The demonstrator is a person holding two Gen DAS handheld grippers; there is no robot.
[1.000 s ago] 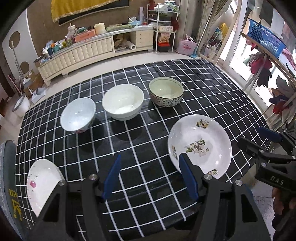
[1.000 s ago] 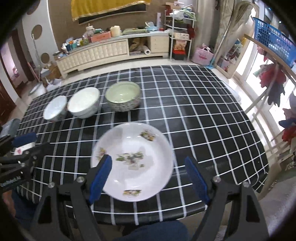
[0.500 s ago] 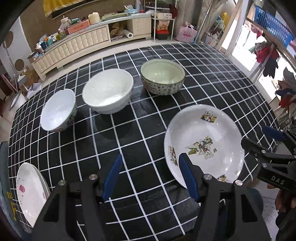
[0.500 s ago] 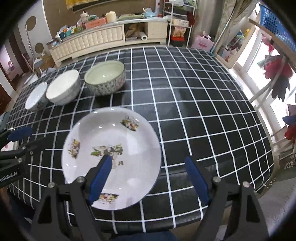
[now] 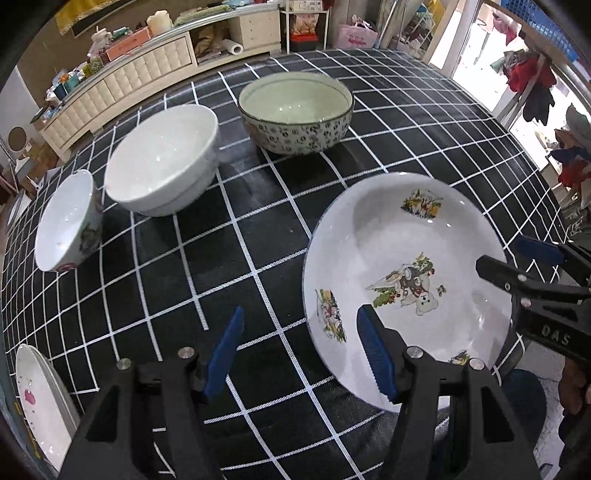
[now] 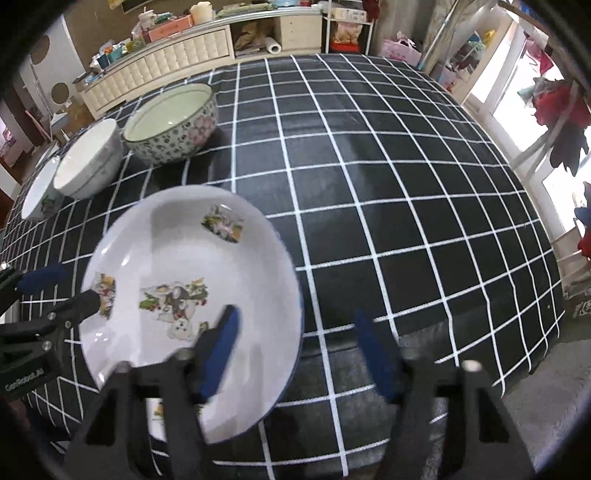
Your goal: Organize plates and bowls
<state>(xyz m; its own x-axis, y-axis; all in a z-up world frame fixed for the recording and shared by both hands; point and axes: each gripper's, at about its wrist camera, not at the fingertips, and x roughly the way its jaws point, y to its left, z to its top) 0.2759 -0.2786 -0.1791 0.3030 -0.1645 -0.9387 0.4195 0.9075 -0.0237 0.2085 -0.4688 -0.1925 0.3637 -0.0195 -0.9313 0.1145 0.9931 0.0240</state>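
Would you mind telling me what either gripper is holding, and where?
Nothing is held. Left gripper and right gripper are both open around the cartoon plate's rim.

A black cloth (image 5: 258,229) with a white grid covers the desk. Beyond it a long cream cabinet (image 5: 147,70) stands against the brown wall, its top crowded with small items and a pale candle (image 5: 159,17). A paper roll (image 5: 232,47) lies in its open shelf. A pink bag (image 5: 356,34) sits on the floor near a window (image 6: 513,107); red clothes (image 6: 561,103) hang at right.
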